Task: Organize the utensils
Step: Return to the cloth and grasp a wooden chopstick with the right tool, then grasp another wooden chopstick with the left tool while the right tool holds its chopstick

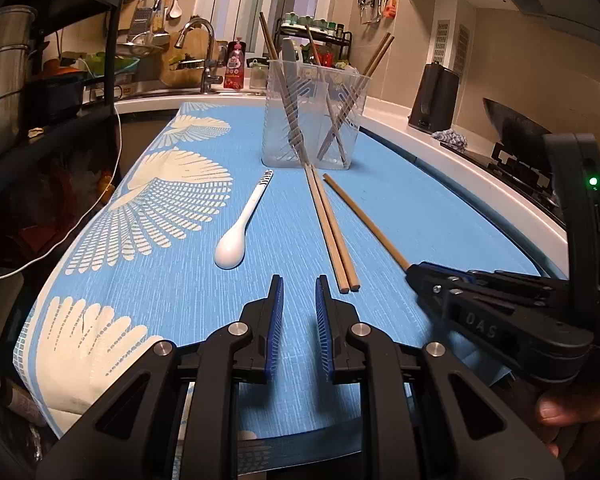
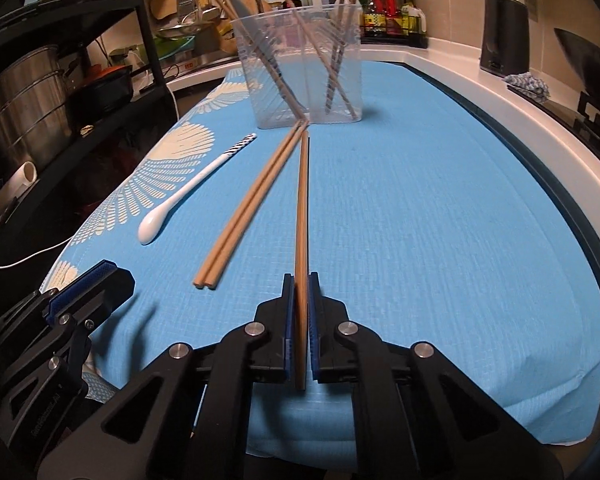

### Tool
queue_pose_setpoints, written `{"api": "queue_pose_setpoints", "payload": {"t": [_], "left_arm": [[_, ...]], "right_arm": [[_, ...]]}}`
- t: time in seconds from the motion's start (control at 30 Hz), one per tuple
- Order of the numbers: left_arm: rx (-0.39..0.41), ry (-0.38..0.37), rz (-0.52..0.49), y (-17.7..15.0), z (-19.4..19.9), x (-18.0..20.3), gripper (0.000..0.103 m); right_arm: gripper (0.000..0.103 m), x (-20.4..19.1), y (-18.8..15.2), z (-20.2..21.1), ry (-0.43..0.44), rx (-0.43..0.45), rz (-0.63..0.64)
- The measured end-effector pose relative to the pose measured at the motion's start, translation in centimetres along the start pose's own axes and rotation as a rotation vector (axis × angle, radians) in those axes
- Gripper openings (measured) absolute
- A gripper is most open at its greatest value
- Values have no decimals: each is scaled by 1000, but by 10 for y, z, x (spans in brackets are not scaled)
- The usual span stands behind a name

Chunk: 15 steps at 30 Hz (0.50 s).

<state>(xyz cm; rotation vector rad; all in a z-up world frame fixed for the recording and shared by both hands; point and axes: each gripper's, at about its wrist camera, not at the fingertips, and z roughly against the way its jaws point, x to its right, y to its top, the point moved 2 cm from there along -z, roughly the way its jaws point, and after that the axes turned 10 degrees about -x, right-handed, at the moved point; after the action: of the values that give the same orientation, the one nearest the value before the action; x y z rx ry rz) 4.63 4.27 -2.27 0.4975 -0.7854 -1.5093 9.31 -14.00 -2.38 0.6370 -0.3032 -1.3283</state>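
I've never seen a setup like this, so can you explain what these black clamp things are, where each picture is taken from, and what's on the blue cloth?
They are hand-held tongs, one in each of a person's hands, each carrying a camera that looks along its fingers. One picture comes from the left tongs, which are open and empty. The other comes from the right tongs, shut on a single wooden chopstick. On the blue tablecloth lie a pair of chopsticks and a white spoon. Behind stands a clear plastic holder already containing chopsticks.
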Motion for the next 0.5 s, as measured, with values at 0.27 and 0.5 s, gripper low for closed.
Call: {"api": "queue_pose_setpoints", "payload": {"t": [0.27, 0.5], "left_arm": [[-6, -10, 1, 5, -6, 1, 17], [-10, -19, 24, 9, -14, -1, 17]], "right_arm": [[7, 37, -4, 12, -63, 38, -51], [10, 53, -9, 9, -55, 37, -85]]}}
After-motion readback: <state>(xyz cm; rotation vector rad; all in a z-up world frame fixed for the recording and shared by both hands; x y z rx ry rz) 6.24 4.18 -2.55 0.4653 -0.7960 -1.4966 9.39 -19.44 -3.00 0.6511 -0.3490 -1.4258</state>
